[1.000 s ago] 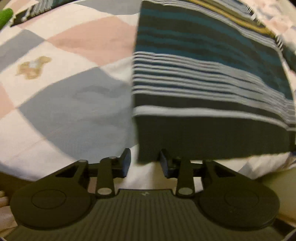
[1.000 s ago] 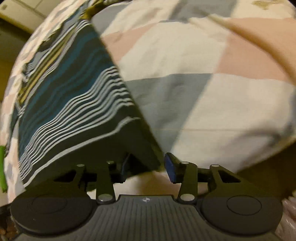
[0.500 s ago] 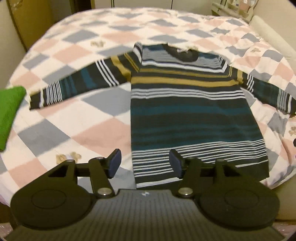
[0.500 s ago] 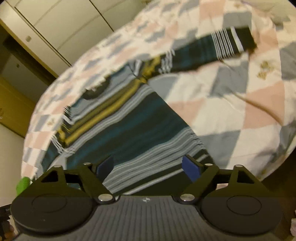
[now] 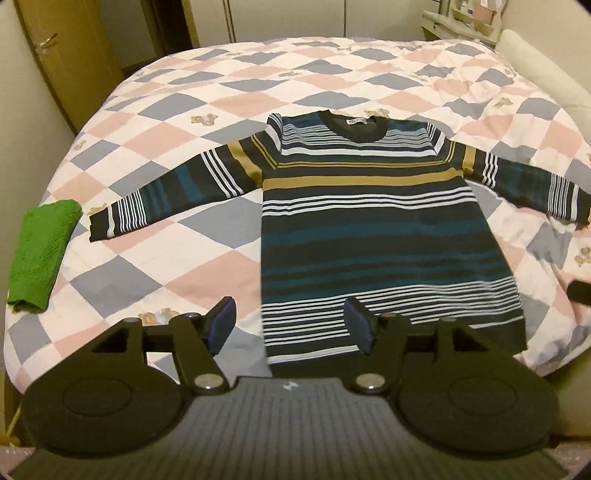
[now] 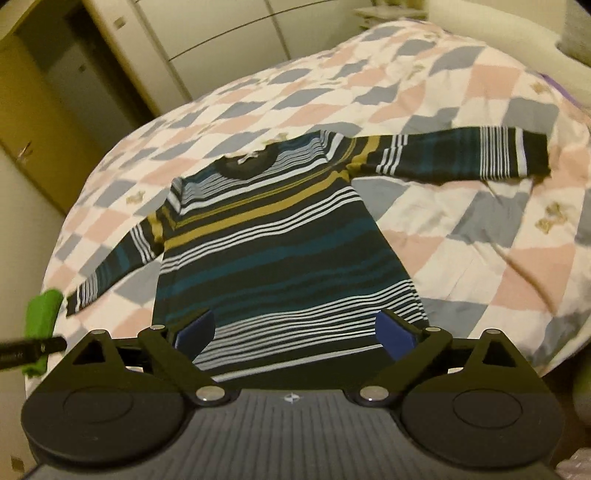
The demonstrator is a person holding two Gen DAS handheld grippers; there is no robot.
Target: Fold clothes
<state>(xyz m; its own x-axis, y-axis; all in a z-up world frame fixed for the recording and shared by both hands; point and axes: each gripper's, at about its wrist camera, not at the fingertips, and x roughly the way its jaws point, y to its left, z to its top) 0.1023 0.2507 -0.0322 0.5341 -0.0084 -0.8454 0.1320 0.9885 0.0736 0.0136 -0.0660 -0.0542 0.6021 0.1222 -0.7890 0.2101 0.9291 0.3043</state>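
A dark striped long-sleeved sweater (image 5: 373, 221) with teal, white and mustard bands lies flat on the bed, collar away from me, both sleeves spread out. It also shows in the right wrist view (image 6: 280, 243). My left gripper (image 5: 290, 325) is open and empty, raised above the sweater's lower left hem. My right gripper (image 6: 293, 334) is open wide and empty, raised above the hem.
The bed has a pink, grey and white checked quilt (image 5: 177, 122). A folded green cloth (image 5: 40, 254) lies at the bed's left edge, also in the right wrist view (image 6: 42, 314). Wardrobe doors (image 6: 207, 33) stand behind the bed.
Both grippers have let go of the sweater's hem, opened wider and pulled up and back from the bed. The sweater now lies spread flat.
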